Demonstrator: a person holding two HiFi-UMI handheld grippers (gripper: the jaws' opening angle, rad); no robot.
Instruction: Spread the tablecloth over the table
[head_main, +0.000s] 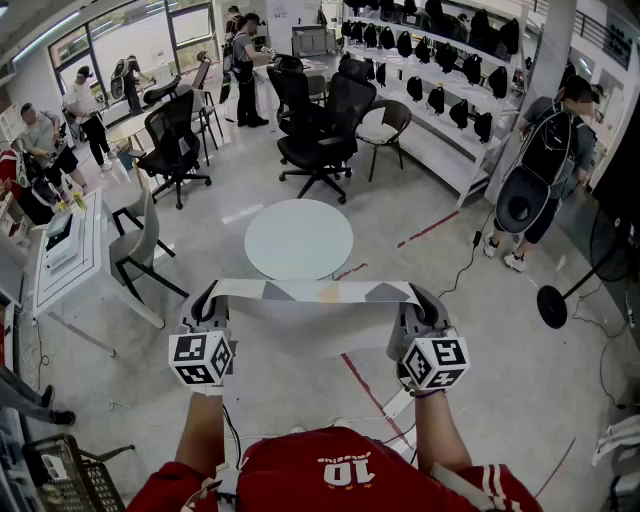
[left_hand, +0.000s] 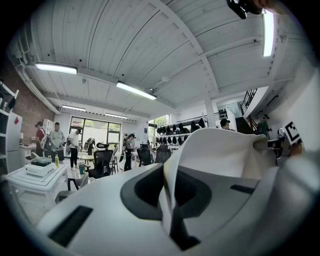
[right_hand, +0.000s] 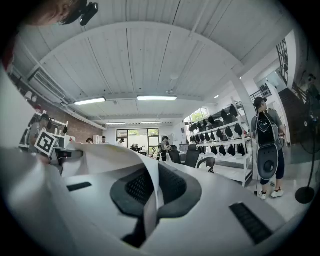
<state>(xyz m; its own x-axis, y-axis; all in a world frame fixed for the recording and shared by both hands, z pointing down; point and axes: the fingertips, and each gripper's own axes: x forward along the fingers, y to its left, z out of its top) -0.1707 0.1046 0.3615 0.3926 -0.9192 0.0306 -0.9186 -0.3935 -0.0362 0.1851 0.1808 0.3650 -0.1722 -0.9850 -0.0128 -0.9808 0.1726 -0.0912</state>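
Note:
A white tablecloth (head_main: 312, 293) with grey and tan patches is stretched level between my two grippers and hangs down below them, in front of my chest. My left gripper (head_main: 211, 295) is shut on its left top corner, my right gripper (head_main: 419, 296) on its right top corner. The round white table (head_main: 298, 238) stands bare just beyond the cloth. In the left gripper view the cloth (left_hand: 220, 152) is pinched edge-on between the jaws (left_hand: 171, 210) and runs off right. The right gripper view has the cloth (right_hand: 102, 156) clamped in the jaws (right_hand: 149, 207) and running left.
Black office chairs (head_main: 320, 130) stand behind the table, with a grey chair (head_main: 140, 240) and a white desk (head_main: 75, 255) at the left. A person (head_main: 545, 165) stands at the right near a fan stand (head_main: 555, 300). Shelving (head_main: 440, 95) lines the back right.

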